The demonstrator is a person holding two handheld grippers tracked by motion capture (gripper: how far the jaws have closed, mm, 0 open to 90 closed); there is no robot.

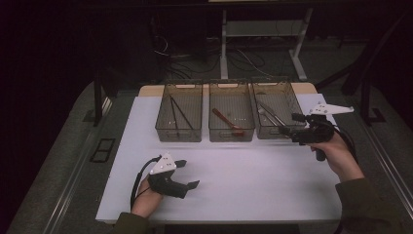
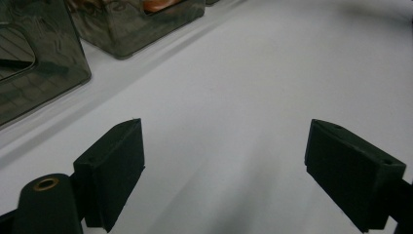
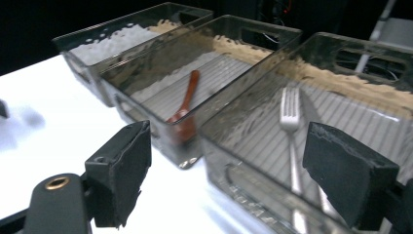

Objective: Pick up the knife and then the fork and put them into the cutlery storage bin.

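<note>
While the left gripper (image 1: pixel 187 174) rests released on the table (image 1: pixel 253 190), the right gripper (image 1: pixel 291 124) hovers released, empty, near the right bin (image 1: pixel 292 105) holding a fork (image 3: pixel 290 126).

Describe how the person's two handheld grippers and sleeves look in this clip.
Each hand holds a black handheld tool: the left gripper and right gripper both carry a pale grey three-cornered plate on top and two blocky black jaws with flat pads. A brass-ringed hole sits on a black post beside the left jaw. A black cable loops from the left one. The sleeves are dark olive.
</note>
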